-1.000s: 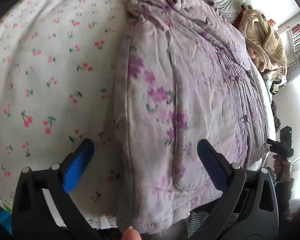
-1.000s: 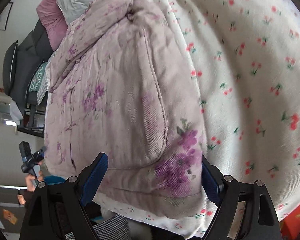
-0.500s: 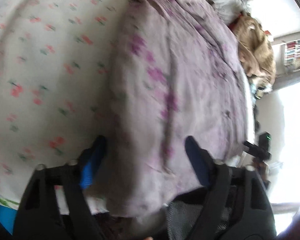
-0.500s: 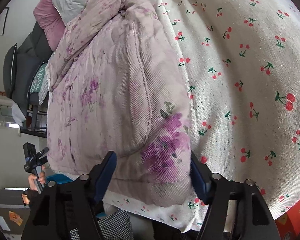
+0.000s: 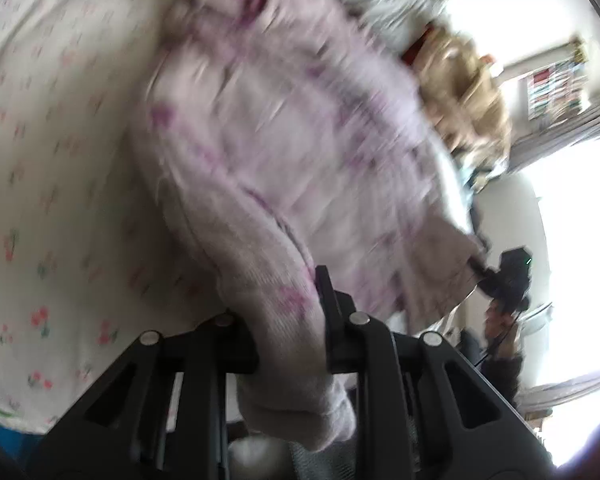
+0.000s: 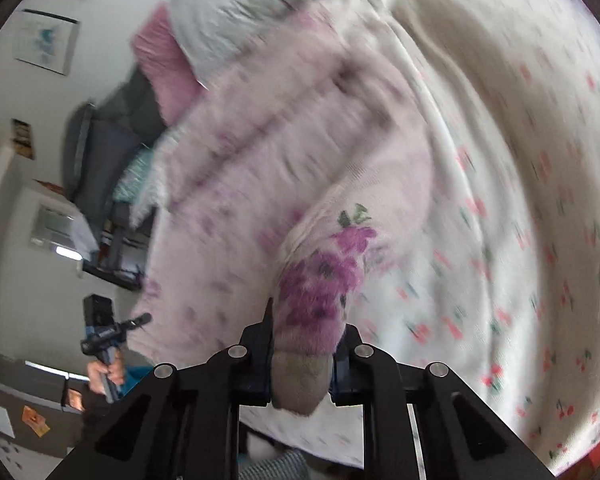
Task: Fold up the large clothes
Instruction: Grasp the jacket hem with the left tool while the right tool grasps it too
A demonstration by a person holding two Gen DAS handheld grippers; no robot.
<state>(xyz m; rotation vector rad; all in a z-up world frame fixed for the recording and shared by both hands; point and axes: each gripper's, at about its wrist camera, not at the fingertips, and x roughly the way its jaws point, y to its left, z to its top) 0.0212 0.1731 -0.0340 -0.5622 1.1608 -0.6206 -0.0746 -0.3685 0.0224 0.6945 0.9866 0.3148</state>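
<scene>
Since a second ago, both grippers, left (image 5: 284, 316) and right (image 6: 306, 344), were closed on the jacket (image 5: 300, 152) hem at 6 o'clock; fold lift begun.

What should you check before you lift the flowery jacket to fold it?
1. Left gripper shut on the jacket: ok.
2. Right gripper shut on the jacket: ok.
3. Each holds its own corner of the hem: ok.
4. Enough cloth pinched on both sides: ok, a thick bunch sits between each pair of fingers.
5. Nothing lying on the jacket: cannot tell, pictures are blurred.
6. Bare sheet beside it to fold on: ok.
</scene>
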